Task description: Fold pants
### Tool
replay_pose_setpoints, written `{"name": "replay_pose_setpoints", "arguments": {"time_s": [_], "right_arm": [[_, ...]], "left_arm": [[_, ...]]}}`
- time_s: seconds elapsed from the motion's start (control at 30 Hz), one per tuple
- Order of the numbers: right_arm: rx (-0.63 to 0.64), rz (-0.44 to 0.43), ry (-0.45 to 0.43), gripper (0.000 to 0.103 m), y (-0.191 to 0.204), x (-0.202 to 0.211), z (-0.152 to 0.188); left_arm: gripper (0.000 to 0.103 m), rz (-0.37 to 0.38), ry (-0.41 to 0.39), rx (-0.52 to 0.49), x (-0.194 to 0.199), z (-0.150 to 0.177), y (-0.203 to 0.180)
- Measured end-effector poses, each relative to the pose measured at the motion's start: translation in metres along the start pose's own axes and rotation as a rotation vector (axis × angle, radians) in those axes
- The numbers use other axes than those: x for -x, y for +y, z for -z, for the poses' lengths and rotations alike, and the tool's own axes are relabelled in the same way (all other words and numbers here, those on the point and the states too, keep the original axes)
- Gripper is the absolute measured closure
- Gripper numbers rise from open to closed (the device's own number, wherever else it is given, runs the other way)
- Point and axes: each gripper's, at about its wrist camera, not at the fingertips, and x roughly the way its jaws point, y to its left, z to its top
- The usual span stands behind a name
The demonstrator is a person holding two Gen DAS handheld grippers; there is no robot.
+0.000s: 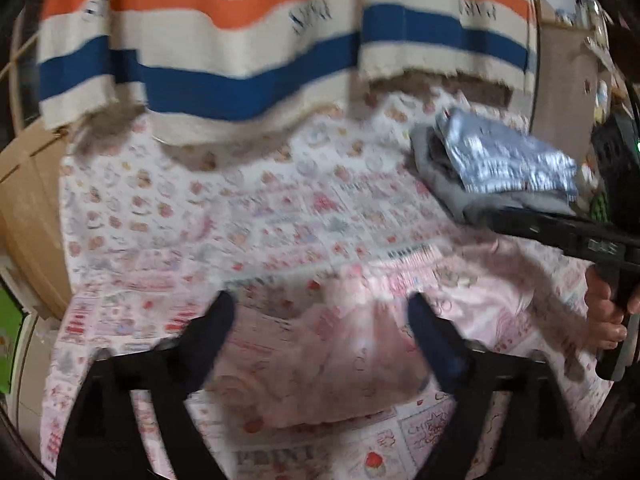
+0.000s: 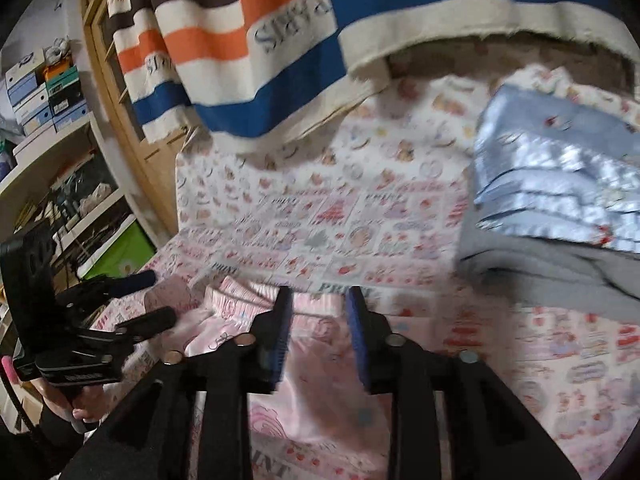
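Pink printed satin pants (image 1: 320, 360) lie folded on the patterned bedsheet (image 1: 240, 208); the right wrist view shows them too (image 2: 320, 360), with the elastic waistband at the far edge. My left gripper (image 1: 320, 312) is open, its fingers spread over the pants; it shows at the left of the right wrist view (image 2: 156, 300). My right gripper (image 2: 318, 300) is open above the waistband, nothing between its blue pads (image 2: 356, 332). Its body enters the left wrist view from the right (image 1: 560, 232).
A stack of folded clothes, shiny blue on grey (image 2: 560, 200), sits at the far right of the bed (image 1: 500, 164). A striped orange, blue and cream towel (image 1: 240, 40) hangs at the back. Shelves with boxes (image 2: 44, 92) stand left.
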Motion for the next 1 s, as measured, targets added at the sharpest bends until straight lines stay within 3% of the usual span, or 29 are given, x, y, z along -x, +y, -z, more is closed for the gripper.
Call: {"name": "replay_pose_setpoints", "arguments": {"time_s": [0.03, 0.13, 0.2, 0.3, 0.57, 0.7, 0.83, 1.0], "right_arm": [[-0.004, 0.013, -0.026, 0.030, -0.001, 0.008, -0.001], [0.014, 0.052, -0.095, 0.028, -0.002, 0.033, -0.003], [0.023, 0.058, -0.105, 0.013, -0.003, 0.042, -0.004], [0.006, 0.080, -0.132, 0.001, -0.005, 0.055, -0.001], [-0.002, 0.103, -0.097, 0.000, -0.012, 0.060, 0.014], [-0.041, 0.081, -0.032, 0.000, -0.018, 0.050, 0.021], [-0.068, 0.082, 0.039, 0.000, -0.022, 0.035, 0.029], [-0.084, 0.066, 0.128, 0.000, -0.023, 0.013, 0.037]], "left_arm": [[0.000, -0.014, -0.021, 0.014, 0.007, -0.002, 0.004], [0.000, -0.047, -0.074, 0.027, 0.025, -0.004, 0.011], [0.000, -0.064, -0.082, 0.030, 0.030, -0.005, 0.014], [0.000, -0.075, -0.089, 0.046, 0.036, -0.003, 0.018], [0.000, -0.084, -0.141, 0.093, 0.048, 0.016, 0.029], [0.000, -0.074, -0.080, 0.144, 0.041, 0.025, 0.040], [0.000, -0.135, -0.051, 0.227, 0.033, 0.038, 0.056], [0.000, -0.038, 0.040, 0.296, 0.012, 0.048, 0.065]]}}
